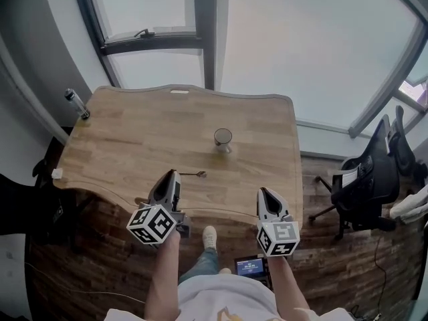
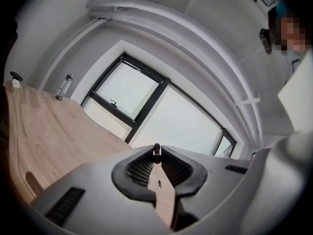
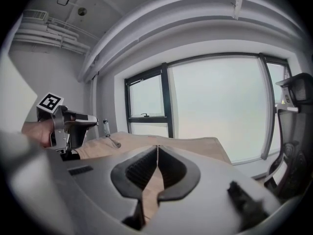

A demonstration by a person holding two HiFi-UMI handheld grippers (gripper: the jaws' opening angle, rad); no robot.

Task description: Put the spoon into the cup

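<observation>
Nearest the person, a small lit screen (image 1: 250,267) sits on the floor by their feet, its text too small to read. Above it both tools are held low over the near edge of the wooden table (image 1: 120,152). The left gripper (image 1: 171,178) has its jaws drawn together with nothing between them, and its own view shows only a sliver of wood through the slit. The right gripper (image 1: 265,196), nearer the right corner, is likewise closed and empty, its tips meeting in a thin line. The only markings on either are the black-and-white square codes on their cubes. The spoon (image 1: 192,174) lies flat on the table near the near edge, just beside the left gripper's tip and not touched by it. The cup (image 1: 223,138) stands upright around the middle of the table, apart from the spoon and further back. The task looks to be at its very start, with the reach for the spoon not yet made. The next move likely calls for the left jaws to part, drop over the thin handle and close low enough to lift it. A bottle (image 1: 77,103) stands at the far left corner, and a small pale label (image 1: 179,91) on the far edge is illegible.
</observation>
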